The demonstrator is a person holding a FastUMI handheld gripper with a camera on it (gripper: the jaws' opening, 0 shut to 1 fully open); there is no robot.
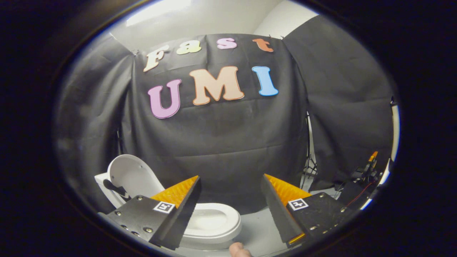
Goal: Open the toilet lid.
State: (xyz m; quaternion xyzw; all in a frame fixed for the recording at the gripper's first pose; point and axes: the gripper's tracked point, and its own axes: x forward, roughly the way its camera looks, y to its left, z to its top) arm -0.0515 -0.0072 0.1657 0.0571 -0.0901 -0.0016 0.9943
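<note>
Toilet lid (130, 176) stands raised; claw (230, 200) spread empty above the seat (214, 223).

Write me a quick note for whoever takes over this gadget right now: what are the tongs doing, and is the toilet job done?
Tongs: open, holding nothing, fingers spread wide and raised above the toilet.
Lid: already up, standing nearly upright at the back of the toilet, beyond the left finger.
Seat: down on the bowl, partly behind the left finger.
Done: lid looks open.
Left: nothing obvious; just draw the tongs away.
</note>
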